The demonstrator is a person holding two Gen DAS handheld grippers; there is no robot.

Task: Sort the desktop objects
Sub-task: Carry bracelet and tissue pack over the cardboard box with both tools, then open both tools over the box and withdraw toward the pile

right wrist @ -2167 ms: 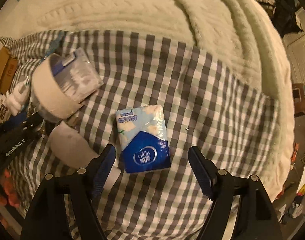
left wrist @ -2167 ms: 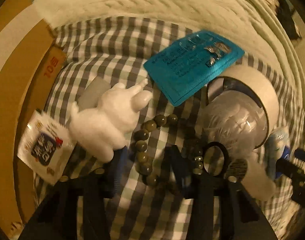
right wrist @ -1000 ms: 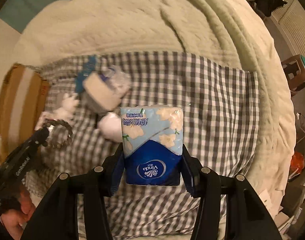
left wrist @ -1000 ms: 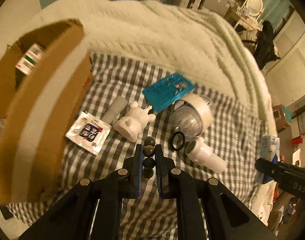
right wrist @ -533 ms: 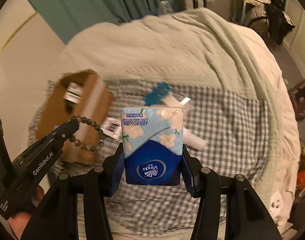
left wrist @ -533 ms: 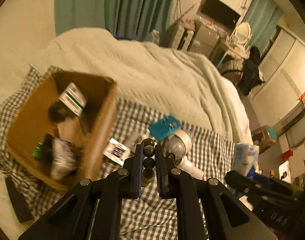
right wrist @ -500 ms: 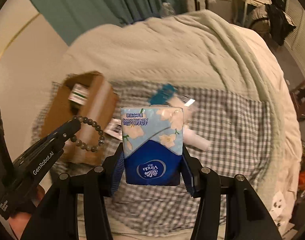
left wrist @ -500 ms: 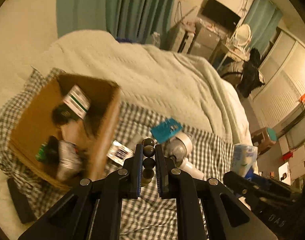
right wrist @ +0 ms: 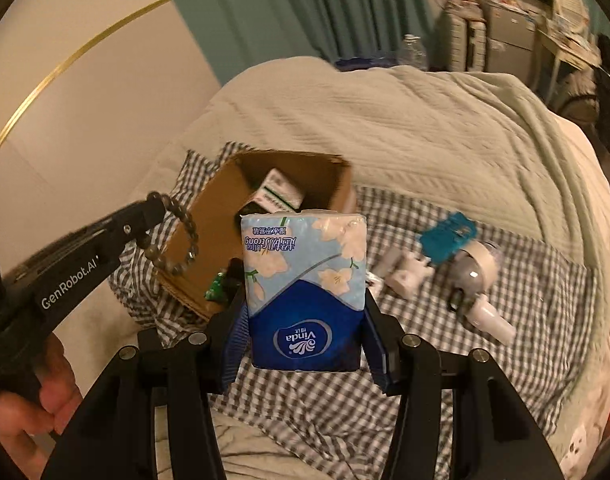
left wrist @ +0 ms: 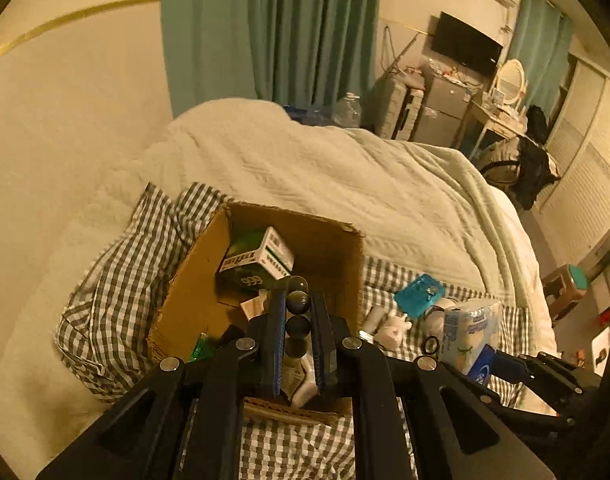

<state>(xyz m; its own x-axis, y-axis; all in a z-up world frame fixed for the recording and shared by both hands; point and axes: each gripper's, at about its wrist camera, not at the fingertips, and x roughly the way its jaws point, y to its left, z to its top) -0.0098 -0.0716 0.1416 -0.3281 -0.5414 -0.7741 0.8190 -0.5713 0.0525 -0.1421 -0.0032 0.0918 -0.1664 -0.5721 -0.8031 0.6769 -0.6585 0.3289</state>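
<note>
The left tongs pinch a bead bracelet above the open cardboard box, poised for dropping in. The right tongs clamp a tissue pack upright, aloft over the checked cloth, apparently box-bound too.

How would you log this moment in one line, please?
left gripper: holds bead bracelet | right gripper: holds tissue pack | cardboard box: below

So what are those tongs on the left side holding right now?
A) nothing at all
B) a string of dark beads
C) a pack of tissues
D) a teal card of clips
B: the left tongs are pinched shut on the bead bracelet, which dangles from their tips above the cardboard box, while the tissue pack sits in the right tongs.
</note>
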